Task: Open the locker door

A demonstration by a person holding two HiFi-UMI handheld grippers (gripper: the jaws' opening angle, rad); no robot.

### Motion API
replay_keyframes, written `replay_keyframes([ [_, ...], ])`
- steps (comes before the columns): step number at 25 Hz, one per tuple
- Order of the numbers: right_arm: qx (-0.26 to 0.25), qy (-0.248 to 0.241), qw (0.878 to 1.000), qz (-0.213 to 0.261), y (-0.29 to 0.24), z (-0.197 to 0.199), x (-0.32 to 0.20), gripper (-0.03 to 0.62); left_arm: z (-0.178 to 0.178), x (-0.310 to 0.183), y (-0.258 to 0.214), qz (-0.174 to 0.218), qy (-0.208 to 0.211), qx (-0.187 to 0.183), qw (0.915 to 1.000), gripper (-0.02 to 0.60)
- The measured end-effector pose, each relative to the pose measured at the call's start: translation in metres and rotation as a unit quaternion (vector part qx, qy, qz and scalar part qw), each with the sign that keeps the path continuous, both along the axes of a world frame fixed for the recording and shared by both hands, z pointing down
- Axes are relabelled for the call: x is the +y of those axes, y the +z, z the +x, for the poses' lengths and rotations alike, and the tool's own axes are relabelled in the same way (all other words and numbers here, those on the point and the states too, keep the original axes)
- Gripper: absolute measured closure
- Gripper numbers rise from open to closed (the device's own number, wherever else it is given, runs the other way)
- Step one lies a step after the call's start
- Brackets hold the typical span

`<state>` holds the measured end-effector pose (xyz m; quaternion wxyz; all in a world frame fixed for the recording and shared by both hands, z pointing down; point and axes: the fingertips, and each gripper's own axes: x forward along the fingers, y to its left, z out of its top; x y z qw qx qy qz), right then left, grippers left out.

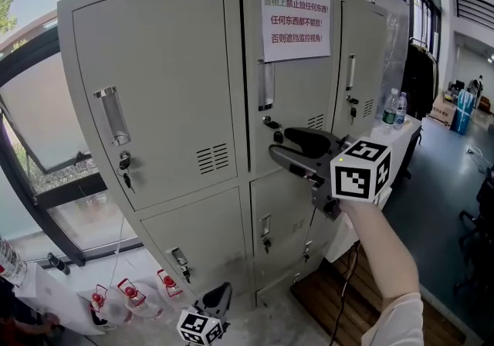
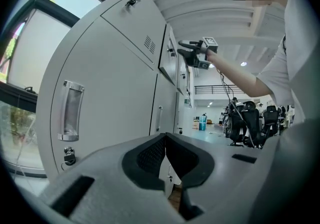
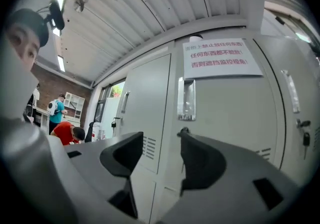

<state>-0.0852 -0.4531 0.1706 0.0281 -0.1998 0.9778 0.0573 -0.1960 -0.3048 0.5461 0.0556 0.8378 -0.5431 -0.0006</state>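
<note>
A tall bank of grey metal lockers [image 1: 154, 66] fills the view beside a large window, with an open workroom beyond on the right. The task's locker door [image 1: 297, 93], the upper middle one bearing a paper notice [image 1: 296, 22], looks shut or nearly so, and its recessed handle [image 1: 265, 84] sits at its left edge. The right tool [image 1: 280, 144] is held level just below that handle, jaws wide and empty, likely ready to hook it. The left tool [image 1: 224, 290] hangs low and near, jaws together on nothing, probably to be out of the door's swing.
</note>
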Motion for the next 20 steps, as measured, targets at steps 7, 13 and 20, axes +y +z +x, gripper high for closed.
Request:
replay_keyframes([
  [7,0.008,0.005,1.0,0.023,-0.061,-0.03,-0.03,0.37,-0.016,0.008,-0.006,0.003,-0.024,0.004,0.9997,0.572],
  [13,0.01,0.004,1.0,0.02,-0.069,-0.048,-0.038,0.37,-0.034,0.013,-0.004,-0.002,-0.042,0.006,0.9991,0.572],
  [20,0.024,0.024,0.999,0.033,-0.068,-0.054,-0.044,0.384,-0.041,0.012,-0.002,-0.004,-0.044,0.003,0.999,0.572],
])
